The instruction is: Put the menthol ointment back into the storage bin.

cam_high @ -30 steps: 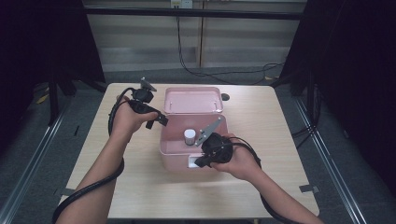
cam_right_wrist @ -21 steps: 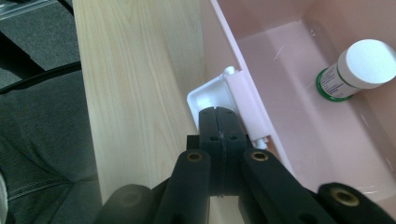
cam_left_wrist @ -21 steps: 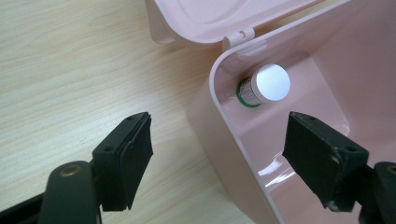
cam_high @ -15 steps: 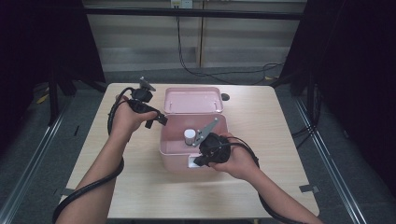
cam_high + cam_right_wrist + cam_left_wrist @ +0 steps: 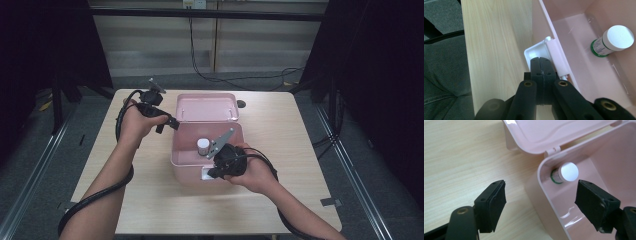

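One pink box [image 5: 205, 150] sits in the middle of the table [image 5: 300, 150] with its lid [image 5: 206, 107] flipped open to the far side. A white-capped bottle [image 5: 614, 41] stands inside. The right gripper [image 5: 541, 75] is squeezed shut against the white latch [image 5: 536, 53] on the near wall. The left gripper [image 5: 541, 202], wide open and holding nothing, hangs by the left rim. I think closing the lid comes next.

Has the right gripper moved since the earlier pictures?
No. In the high view the right gripper stays at the front wall of the pink box, by the white latch, as before.
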Tool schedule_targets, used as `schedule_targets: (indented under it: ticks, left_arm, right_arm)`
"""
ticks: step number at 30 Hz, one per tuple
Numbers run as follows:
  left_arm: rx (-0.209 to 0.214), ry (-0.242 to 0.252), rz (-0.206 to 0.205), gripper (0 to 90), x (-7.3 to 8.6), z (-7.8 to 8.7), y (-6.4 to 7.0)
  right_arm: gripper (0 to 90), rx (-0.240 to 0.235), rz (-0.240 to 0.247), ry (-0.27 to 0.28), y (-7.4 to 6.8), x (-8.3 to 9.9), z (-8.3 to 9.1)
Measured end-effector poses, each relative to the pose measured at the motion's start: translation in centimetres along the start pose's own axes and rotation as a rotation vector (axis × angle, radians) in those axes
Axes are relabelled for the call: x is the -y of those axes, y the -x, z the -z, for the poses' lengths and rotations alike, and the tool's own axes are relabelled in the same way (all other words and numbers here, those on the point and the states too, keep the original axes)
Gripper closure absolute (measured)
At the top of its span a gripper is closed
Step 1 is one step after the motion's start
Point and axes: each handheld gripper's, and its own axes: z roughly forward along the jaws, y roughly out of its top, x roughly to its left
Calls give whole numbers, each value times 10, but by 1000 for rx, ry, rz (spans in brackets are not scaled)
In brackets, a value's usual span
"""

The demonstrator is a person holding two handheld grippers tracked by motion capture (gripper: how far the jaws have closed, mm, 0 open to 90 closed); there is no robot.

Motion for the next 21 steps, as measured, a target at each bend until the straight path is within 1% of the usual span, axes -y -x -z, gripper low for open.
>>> schedule_targets:
  ticks: [2,3,5,7,8,10,11,13,15,16,17,18,19,21]
  left_arm:
    - [-5,14,4,235,-4,0,-1]
    - [-5,16,-6,234,-6,1,-3]
    - [-3,24,20,233,-10,1,-5]
    - [-3,29,27,232,-13,-1,-7]
    - [-2,34,38,232,-15,-2,-8]
    - [-11,42,41,231,-18,-4,-11]
    - [-6,41,43,231,-20,-5,-13]
    - [-17,49,53,236,-23,-8,-16]
    - [-8,53,69,239,-26,-11,-19]
    - [-8,53,69,239,-26,-11,-19]
    - [-19,59,72,239,-29,-14,-22]
    - [-16,59,80,240,-30,-16,-23]
    - [-18,50,78,241,-32,-18,-24]
    - [-21,49,82,242,-34,-22,-25]
  right_arm:
    - [900,0,6,-1,0,0,0]
    - [900,0,9,2,0,0,0]
    - [900,-1,7,5,1,1,0]
    - [900,-7,0,9,1,1,0]
    - [900,-12,1,10,2,2,0]
    - [900,-13,-4,15,2,2,0]
    - [900,-13,-4,18,2,3,0]
    - [900,-14,-1,18,2,3,0]
    - [900,-14,0,21,2,3,0]
    - [900,-15,-2,25,2,4,0]
    - [900,-14,-4,27,2,4,0]
    - [900,-13,0,31,2,4,0]
    - [900,-13,0,33,2,5,0]
    - [900,-18,-1,41,3,6,0]
